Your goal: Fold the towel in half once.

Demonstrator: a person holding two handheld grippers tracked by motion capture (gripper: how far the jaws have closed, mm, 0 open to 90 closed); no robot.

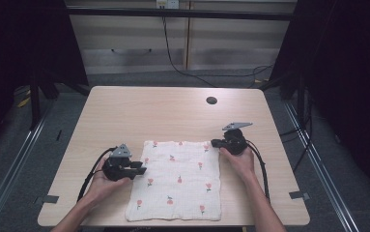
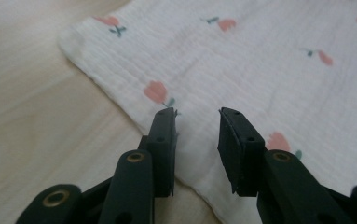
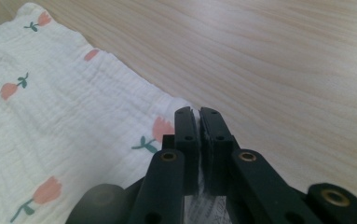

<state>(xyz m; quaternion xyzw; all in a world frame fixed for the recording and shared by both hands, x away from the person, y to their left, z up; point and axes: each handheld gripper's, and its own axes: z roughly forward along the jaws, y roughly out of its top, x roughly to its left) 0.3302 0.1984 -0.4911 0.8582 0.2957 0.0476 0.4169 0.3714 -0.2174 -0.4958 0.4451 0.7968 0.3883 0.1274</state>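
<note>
A white cloth (image 1: 178,180) printed with small pink tulips on green stems lies flat on the light wooden counter (image 1: 139,111), close to the counter's near edge and roughly midway between its left and right edges. No brand mark, label or readable writing shows on the cloth; in the right gripper view something pale with faint marks sits low between the jaws, too blurred to read. The left claw (image 1: 141,168) is at the cloth's left edge, about halfway along it, held in the person's left hand (image 1: 106,182). In the left gripper view (image 2: 197,122) its jaws stand partly apart over the cloth's border, with fabric lying beneath the gap and neither pad pressing on it. The right claw (image 1: 215,143) is at the cloth's far right corner, held in the right hand (image 1: 241,159). In the right gripper view (image 3: 199,115) its jaws are drawn almost together with only a thin slit between them, and the corner of the cloth runs in between the pads, so it is pinching the fabric there. A dark round hole (image 1: 211,100) sits in the counter toward its far edge, well apart from the cloth.
</note>
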